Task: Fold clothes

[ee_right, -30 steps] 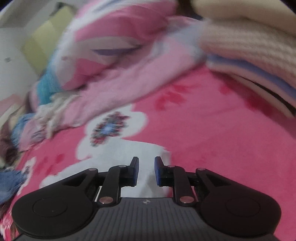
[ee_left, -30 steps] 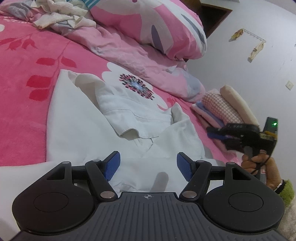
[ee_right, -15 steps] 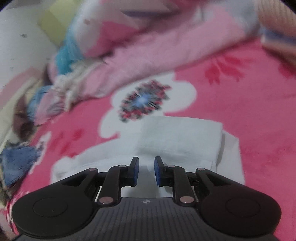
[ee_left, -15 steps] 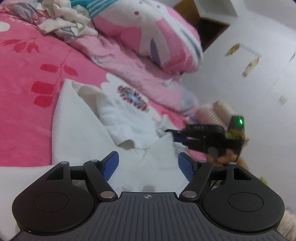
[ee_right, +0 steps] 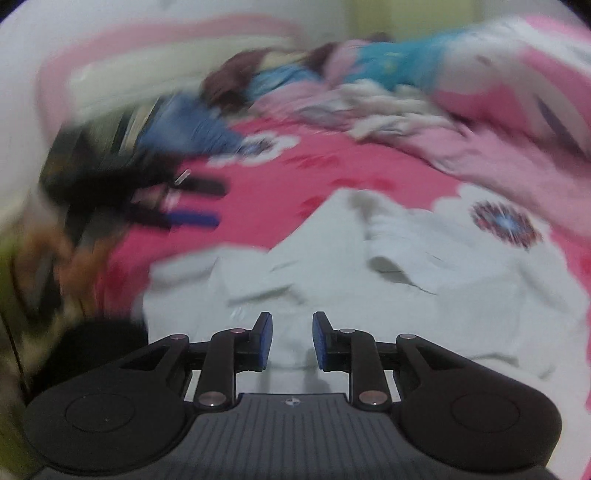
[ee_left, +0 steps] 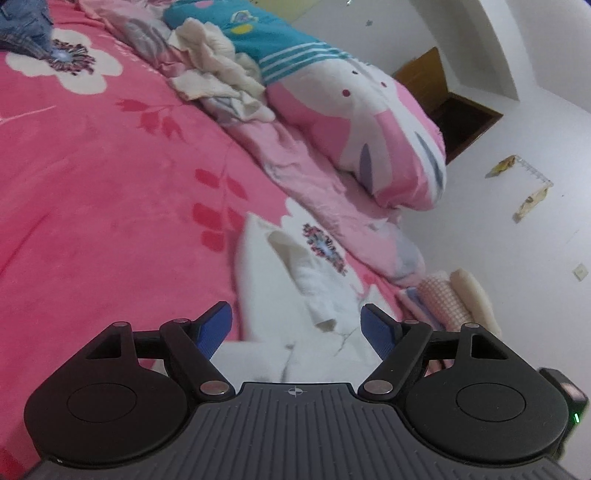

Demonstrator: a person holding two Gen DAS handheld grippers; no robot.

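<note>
- The left hand-held gripper (ee_left: 296, 326) is seen at the bottom centre of its view, jaws spread wide, nothing held.
- A white garment (ee_left: 321, 295) is laid on the pink bed (ee_left: 110, 177), at lower centre just beyond the blue pads.
- Folded clothes (ee_left: 450, 295) are stacked at right.
- The right hand-held gripper (ee_right: 292, 341) is seen part-open and empty above the garment (ee_right: 406, 277); its view is blurred.

Pink flowered bed (ee_left: 110, 192), bearing a white garment (ee_right: 406, 295) spread flat, a folded stack (ee_left: 454, 295) near its edge, crumpled cream clothes (ee_left: 218, 74) beside a pink quilt (ee_left: 369, 122), denim (ee_left: 22, 26) farther off.
</note>
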